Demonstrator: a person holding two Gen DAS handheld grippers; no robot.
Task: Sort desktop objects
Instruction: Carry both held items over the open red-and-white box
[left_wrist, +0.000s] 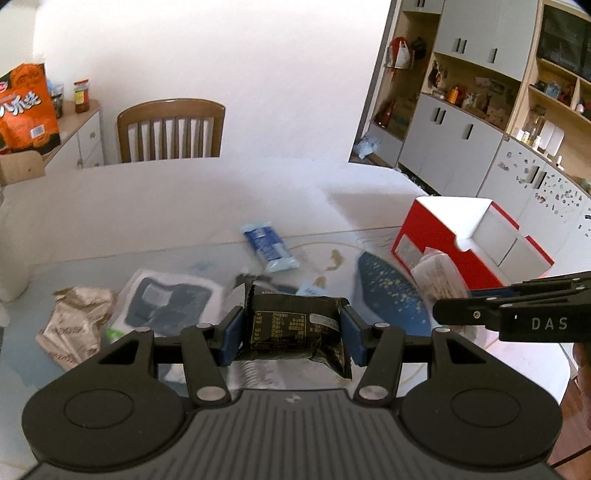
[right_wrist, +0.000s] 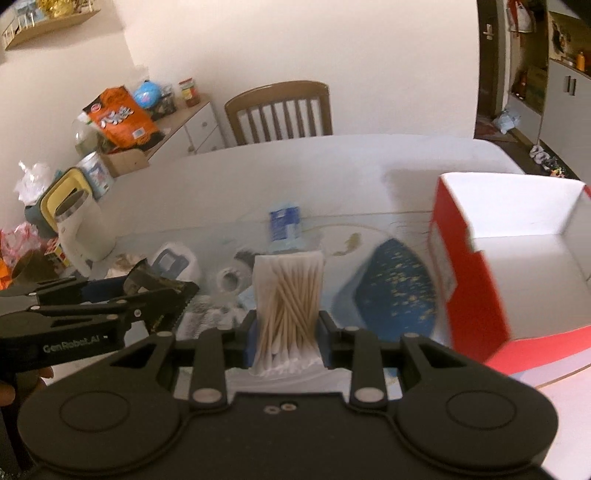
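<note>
My left gripper (left_wrist: 291, 334) is shut on a black snack packet (left_wrist: 295, 328), held above the table between its blue pads. My right gripper (right_wrist: 286, 332) is shut on a clear bag of cotton swabs (right_wrist: 288, 295), also lifted off the table. In the left wrist view the right gripper (left_wrist: 439, 314) reaches in from the right with the swab bag (left_wrist: 437, 275). In the right wrist view the left gripper (right_wrist: 177, 295) comes in from the left with the black packet (right_wrist: 155, 282). A red and white open box (right_wrist: 517, 240) (left_wrist: 469, 236) stands at the right.
On the table lie a blue packet (left_wrist: 269, 245), a crumpled silver wrapper (left_wrist: 75, 325), a white pouch with a dark picture (left_wrist: 166, 301), a roll of tape (right_wrist: 231, 278) and a white mug (right_wrist: 83, 229). A wooden chair (left_wrist: 171, 129) stands behind the table. A side cabinet holds snack bags.
</note>
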